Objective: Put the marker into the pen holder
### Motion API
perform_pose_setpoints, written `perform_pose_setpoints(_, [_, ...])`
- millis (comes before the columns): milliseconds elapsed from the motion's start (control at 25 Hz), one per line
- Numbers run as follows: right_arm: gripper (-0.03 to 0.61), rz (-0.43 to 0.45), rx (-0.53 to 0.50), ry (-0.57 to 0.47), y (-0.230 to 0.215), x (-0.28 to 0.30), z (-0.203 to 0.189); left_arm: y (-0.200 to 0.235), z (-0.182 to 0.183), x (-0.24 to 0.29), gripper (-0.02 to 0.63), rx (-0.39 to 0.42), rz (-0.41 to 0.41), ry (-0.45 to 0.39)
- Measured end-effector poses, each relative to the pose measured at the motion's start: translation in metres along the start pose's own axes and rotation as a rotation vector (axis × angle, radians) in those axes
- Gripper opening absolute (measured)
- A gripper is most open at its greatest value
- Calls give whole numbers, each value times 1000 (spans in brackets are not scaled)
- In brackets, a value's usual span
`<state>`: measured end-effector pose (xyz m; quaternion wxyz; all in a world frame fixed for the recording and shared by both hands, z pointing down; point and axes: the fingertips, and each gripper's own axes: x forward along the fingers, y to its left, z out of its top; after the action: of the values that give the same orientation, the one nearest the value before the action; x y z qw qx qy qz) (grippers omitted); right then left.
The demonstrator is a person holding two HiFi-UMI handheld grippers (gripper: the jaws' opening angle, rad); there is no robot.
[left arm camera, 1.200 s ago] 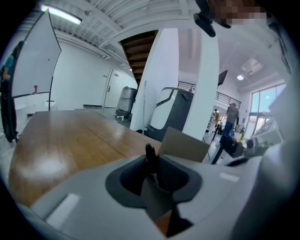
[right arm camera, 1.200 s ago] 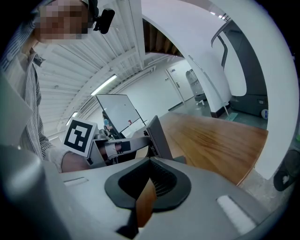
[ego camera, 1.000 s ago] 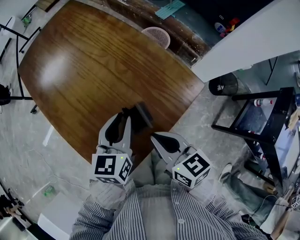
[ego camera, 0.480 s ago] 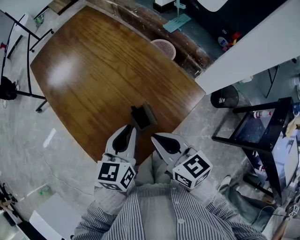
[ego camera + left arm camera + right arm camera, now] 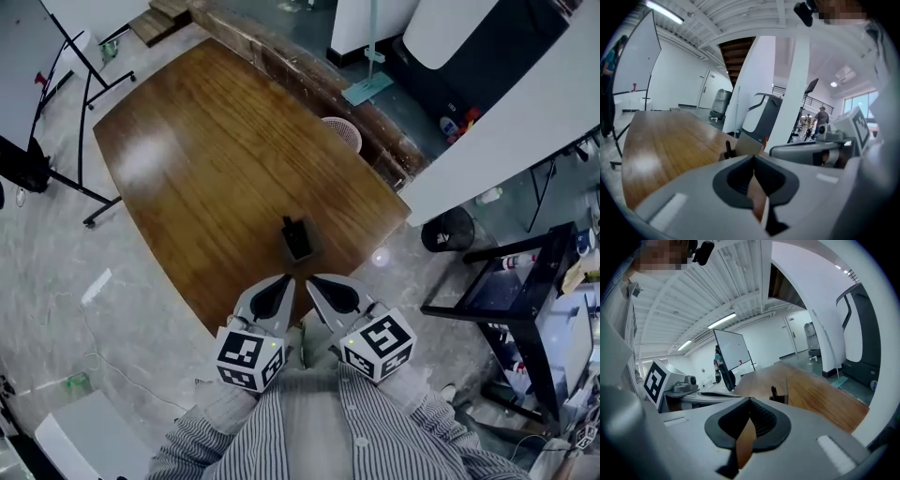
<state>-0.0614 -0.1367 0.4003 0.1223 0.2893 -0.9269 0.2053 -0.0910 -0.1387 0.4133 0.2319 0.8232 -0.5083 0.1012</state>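
Note:
A small dark pen holder stands near the front edge of the brown wooden table, with a black marker upright inside it. My left gripper and right gripper hang side by side just short of the table edge, close to my striped shirt. Both point at the holder, are apart from it, and are shut with nothing between the jaws. In the left gripper view the pen holder and marker show above the left gripper. In the right gripper view the pen holder sits beyond the right gripper.
A pink basket sits on the floor past the table's far edge. A black bin and a black shelf cart stand to the right. A whiteboard stand is on the left and a white box at lower left.
Both grippers have drawn back from the holder toward my body; the left one was beside it a second ago. The head view has pulled back and shows more of the table.

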Motion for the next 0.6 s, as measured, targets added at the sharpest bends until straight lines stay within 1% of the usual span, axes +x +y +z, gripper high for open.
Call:
perform_pose_setpoints(320, [-2, 10, -42, 62, 15, 4, -8, 5, -7, -14, 8, -43, 1, 24])
perform_pose_setpoints(480, [-2, 6, -66, 64, 20, 6, -5, 5, -6, -18, 8, -45, -1, 22])
perform_pose_setpoints(600, [-2, 6, -66, 70, 19, 5, -7, 2, -11, -16, 8, -72, -13, 38])
